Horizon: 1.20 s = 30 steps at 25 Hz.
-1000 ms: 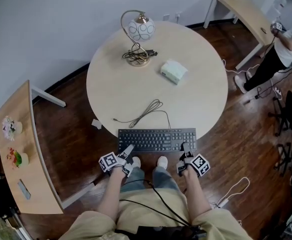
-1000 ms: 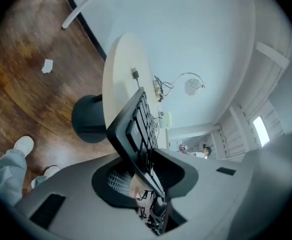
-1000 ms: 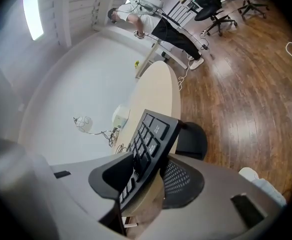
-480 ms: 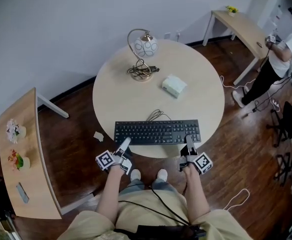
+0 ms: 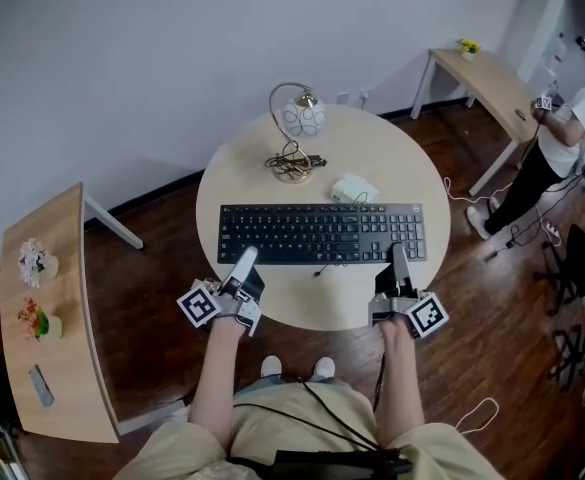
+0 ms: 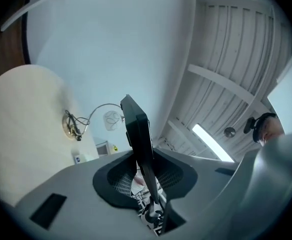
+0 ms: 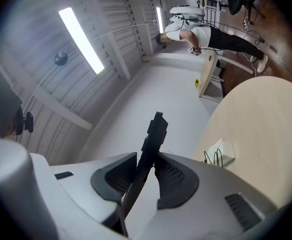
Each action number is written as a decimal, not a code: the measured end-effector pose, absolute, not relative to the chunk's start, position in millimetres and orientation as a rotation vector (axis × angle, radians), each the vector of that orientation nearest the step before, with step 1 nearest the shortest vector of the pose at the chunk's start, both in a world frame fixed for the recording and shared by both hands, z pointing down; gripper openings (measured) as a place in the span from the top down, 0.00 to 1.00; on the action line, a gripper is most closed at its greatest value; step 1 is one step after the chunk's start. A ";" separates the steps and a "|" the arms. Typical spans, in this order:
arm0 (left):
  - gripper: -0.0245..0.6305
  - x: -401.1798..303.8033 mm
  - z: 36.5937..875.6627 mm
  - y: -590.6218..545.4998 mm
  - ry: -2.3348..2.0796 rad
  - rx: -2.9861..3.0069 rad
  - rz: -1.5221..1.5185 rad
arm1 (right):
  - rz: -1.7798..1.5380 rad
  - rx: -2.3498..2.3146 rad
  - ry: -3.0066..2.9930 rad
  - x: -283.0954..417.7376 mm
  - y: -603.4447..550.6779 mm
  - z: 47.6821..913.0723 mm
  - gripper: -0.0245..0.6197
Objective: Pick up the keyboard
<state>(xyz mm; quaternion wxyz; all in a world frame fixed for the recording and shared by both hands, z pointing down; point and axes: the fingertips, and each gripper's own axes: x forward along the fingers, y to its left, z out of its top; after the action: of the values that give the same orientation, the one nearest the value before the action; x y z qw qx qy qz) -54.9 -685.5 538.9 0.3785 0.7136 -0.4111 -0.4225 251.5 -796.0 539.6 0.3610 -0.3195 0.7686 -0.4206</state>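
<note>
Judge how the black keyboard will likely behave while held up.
The keyboard is probably stiff: it spans level between left gripper and right gripper. Likely light: two edge pinches hold it. Its loose cable may swing or snag.

No readable text; keyboard (image 5: 321, 234) key legends, possibly corner logo, too small.

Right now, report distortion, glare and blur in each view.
Head view: even light, sharp, wide-angle curve at the edges. Left gripper view: heavy fisheye, black corners, the keyboard slightly soft up close, the ceiling lamp blown out. Right gripper view: same fisheye, the light strip glaring.
</note>
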 end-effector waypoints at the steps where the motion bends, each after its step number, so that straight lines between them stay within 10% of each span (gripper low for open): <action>1: 0.84 -56.5 527.1 -686.4 -1.050 1.840 -1.091 | -1.086 -0.810 1.970 249.5 -797.6 529.9 0.75; 30: 0.83 -69.1 467.0 -682.8 -1.048 1.975 -1.155 | -1.032 -0.678 1.960 234.9 -797.9 479.0 0.76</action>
<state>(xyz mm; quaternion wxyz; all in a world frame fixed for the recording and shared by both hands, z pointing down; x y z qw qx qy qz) -69.1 -682.8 467.0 0.3076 0.7468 -0.3962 -0.4366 234.9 -797.9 479.0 0.4012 -0.2681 0.7751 -0.4080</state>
